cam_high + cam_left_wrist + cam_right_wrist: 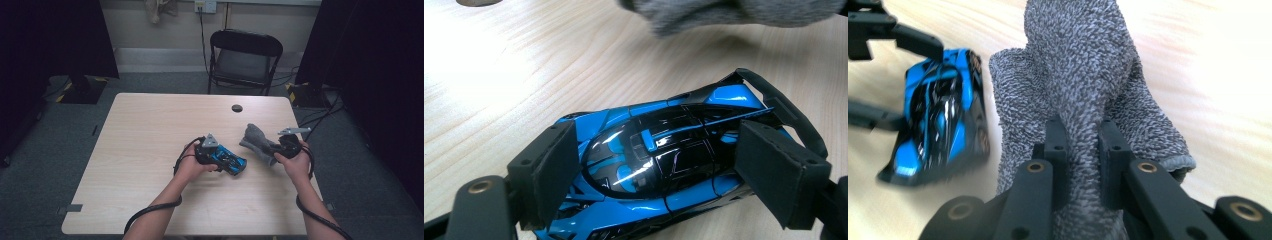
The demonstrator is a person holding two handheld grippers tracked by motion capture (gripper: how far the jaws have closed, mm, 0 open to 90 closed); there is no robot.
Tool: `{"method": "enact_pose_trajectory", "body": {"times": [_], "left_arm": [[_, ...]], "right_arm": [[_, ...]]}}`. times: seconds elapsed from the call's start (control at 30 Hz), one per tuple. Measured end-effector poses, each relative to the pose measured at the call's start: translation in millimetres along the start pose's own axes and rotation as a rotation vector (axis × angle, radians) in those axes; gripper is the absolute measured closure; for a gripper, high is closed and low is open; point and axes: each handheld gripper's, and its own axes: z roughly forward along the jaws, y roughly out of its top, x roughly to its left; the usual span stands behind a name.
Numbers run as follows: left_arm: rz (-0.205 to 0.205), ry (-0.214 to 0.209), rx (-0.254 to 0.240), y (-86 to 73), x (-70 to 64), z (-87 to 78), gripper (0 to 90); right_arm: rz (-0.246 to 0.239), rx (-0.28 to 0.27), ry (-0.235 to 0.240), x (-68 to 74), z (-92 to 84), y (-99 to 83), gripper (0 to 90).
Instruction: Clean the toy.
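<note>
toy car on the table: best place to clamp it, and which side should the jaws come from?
Grip the blue toy car across its mid-body, one pad on each flank, coming from above. The body is long and narrow there, with fairly flat sides, while the thin rear wing loop looks flimsy. The left gripper already straddles it that way. The right gripper is pinching the grey cloth, so it looks occupied.

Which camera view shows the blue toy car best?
The left gripper view: the blue toy car is sharp between the left gripper pads. The high view shows it small; the right gripper view, blurred.
</note>
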Motion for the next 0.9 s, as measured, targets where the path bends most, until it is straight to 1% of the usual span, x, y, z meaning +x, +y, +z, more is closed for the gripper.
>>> {"method": "enact_pose_trajectory", "body": {"times": [0.13,0.27,0.37,0.5,0.57,0.7,0.73,0.77,0.83,0.9], "left_arm": [[0.0,-0.002,-0.006,-0.8,0.0,-0.1,17.8],[0.005,-0.003,-0.003,-1.1,1.0,-1.0,18.7],[0.002,-0.003,-0.009,-1.7,0.5,-0.9,18.8],[0.0,-0.005,-0.022,-3.0,0.4,-0.7,18.8],[0.0,-0.005,-0.024,-3.2,0.5,-0.7,18.8],[0.0,-0.004,-0.023,-3.5,0.5,-0.9,18.8],[0.002,-0.004,-0.022,-3.4,0.5,-1.0,18.8],[0.001,-0.004,-0.023,-3.5,0.5,-1.0,18.8],[0.001,-0.003,-0.024,-3.7,0.4,-1.0,18.8],[0.0,-0.006,-0.033,-4.6,0.7,-0.9,18.9]], "right_arm": [[-0.015,0.008,-0.003,7.0,17.1,13.7,79.4],[-0.03,0.018,-0.017,13.7,37.6,25.9,79.4],[-0.023,0.016,-0.032,17.0,51.5,33.8,79.3],[-0.027,0.022,-0.048,23.5,67.5,43.8,79.3],[-0.03,0.024,-0.038,28.8,77.0,48.9,79.3],[-0.054,0.051,-0.033,39.7,94.1,54.6,79.1],[-0.066,0.058,-0.037,42.5,98.3,55.5,79.1],[-0.075,0.065,-0.032,46.1,103.6,56.1,79.1],[-0.096,0.082,-0.036,51.3,111.2,55.4,79.0],[-0.117,0.101,-0.022,54.6,116.9,53.4,78.7]]}}
